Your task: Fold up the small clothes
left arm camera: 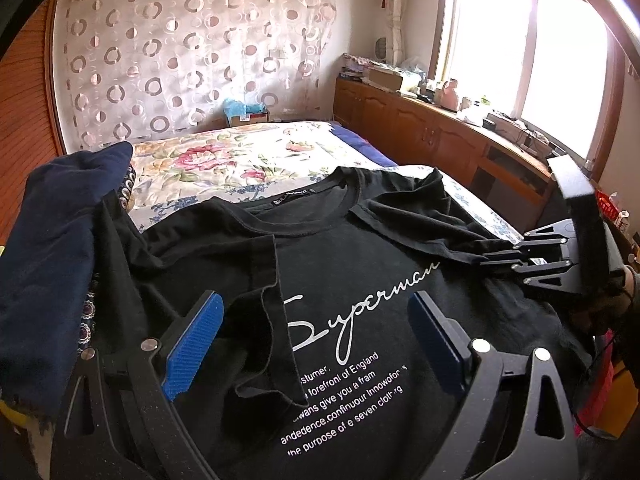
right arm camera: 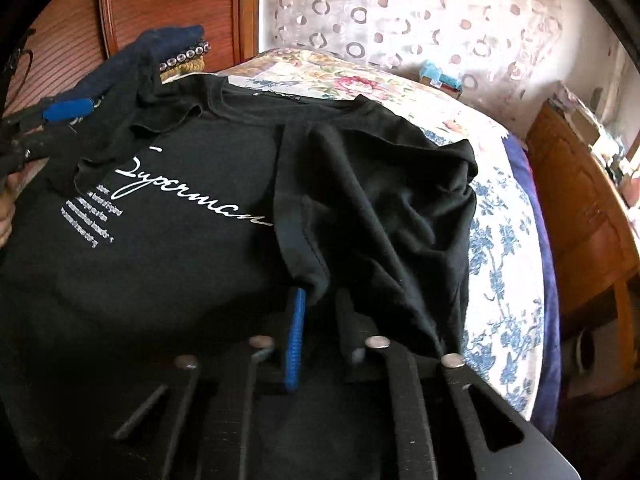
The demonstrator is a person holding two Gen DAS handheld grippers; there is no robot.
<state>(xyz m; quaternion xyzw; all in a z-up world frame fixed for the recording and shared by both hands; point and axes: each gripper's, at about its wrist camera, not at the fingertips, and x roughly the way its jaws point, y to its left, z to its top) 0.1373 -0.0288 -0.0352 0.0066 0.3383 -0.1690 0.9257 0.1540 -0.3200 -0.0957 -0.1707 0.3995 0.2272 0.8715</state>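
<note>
The left hand-held gripper hung low over the front of the black T-shirt, its blue pads standing wide apart and holding nothing, tilted down toward the cloth. Between those pads lay the left sleeve, already turned in over the chest and covering the start of the white lettering, so that side's first fold looked done. Farther over, the right hand-held gripper was clenched on the edge of the right sleeve, its two fingers drawn nearly together with black cloth pinched between them; it pointed steeply down at the shirt, and in the left wrist view it reached in from the right edge with a hand behind it. That sleeve sat bunched and part-way pulled inward, so by my judgement the second side fold was under way but not laid flat, and the lengthwise fold of the body was yet to come. The shirt lay face up on the bed, collar toward the far end, over the flowered cover. A dark blue garment was heaped beside the shirt's left shoulder, and I could not tell whether it was folded.
</note>
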